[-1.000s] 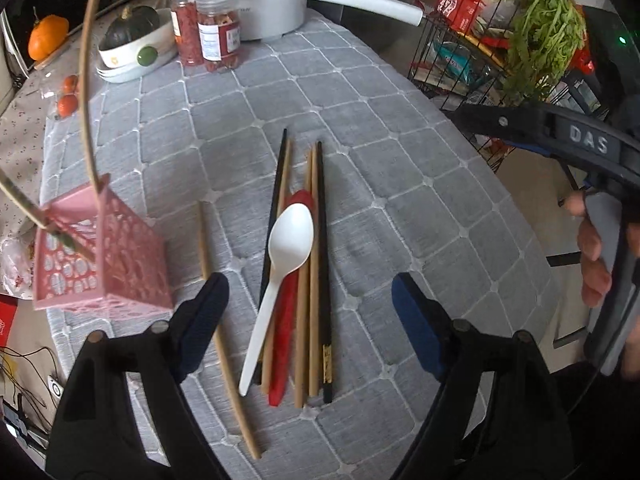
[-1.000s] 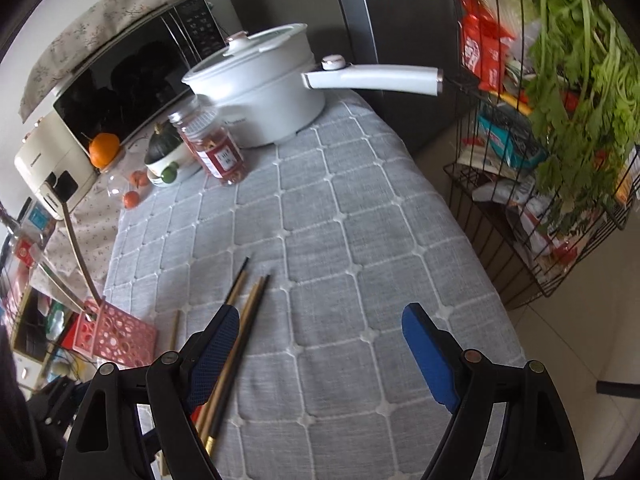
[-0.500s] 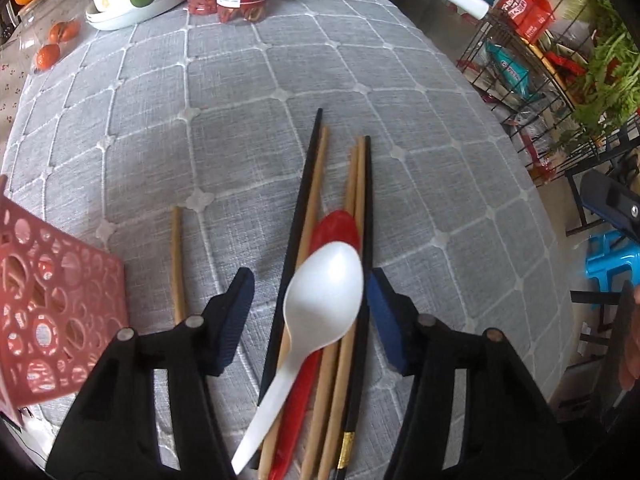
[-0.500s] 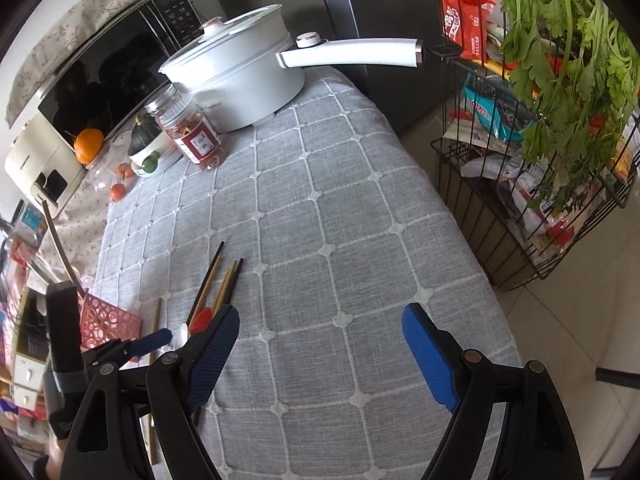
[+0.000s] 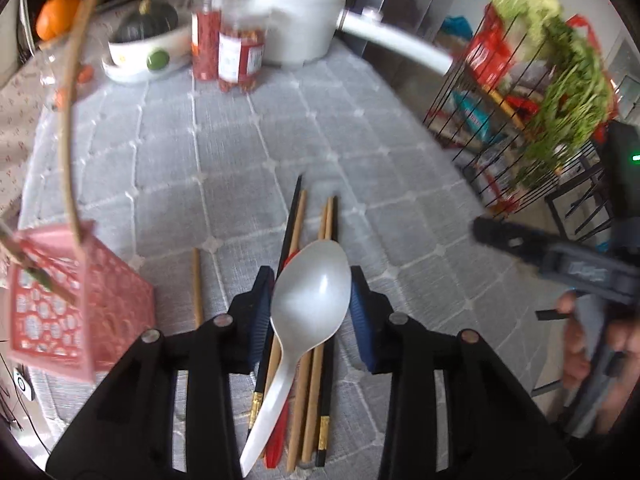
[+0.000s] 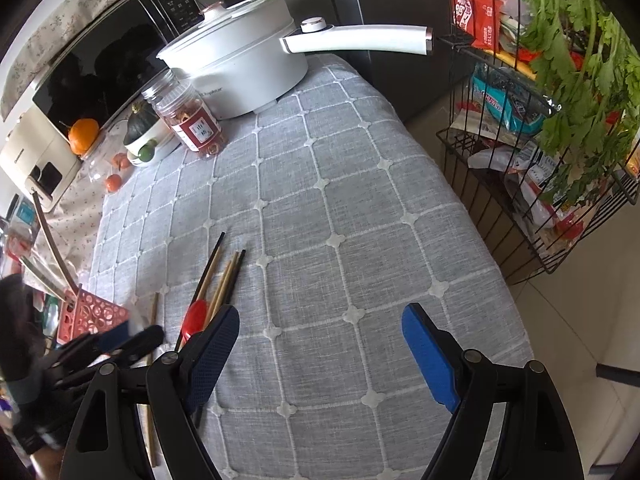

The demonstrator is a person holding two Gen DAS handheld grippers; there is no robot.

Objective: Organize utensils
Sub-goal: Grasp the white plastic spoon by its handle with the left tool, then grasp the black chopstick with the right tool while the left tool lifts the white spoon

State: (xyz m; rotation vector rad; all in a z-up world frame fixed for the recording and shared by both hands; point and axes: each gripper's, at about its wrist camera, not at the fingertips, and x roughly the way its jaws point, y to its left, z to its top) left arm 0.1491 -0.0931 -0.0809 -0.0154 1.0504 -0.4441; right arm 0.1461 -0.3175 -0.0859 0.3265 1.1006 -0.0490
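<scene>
A white plastic spoon (image 5: pixel 310 312) has its bowl between the blue pads of my left gripper (image 5: pixel 312 300). The jaws are closing and both pads touch the bowl's edges. Under it lie a red spoon (image 5: pixel 290 258) and several wooden and black chopsticks (image 5: pixel 328 220) side by side on the grey checked tablecloth (image 5: pixel 240 160). A single wooden chopstick (image 5: pixel 197 284) lies to their left. The pink perforated basket (image 5: pixel 72 312) stands at the left with long sticks in it. My right gripper (image 6: pixel 320 344) hangs open over bare cloth, right of the chopsticks (image 6: pixel 224 276).
At the back of the table stand a white pot with a long handle (image 6: pixel 240 64), jars of red snacks (image 6: pixel 188 120) and a bowl with a squash (image 6: pixel 144 136). A black wire rack with greens and packets (image 6: pixel 540 120) stands just off the right table edge.
My left gripper came down over the white spoon and its jaws narrowed from wide apart to touching the bowl. The left view is now blurred by motion. The right gripper stayed open.
</scene>
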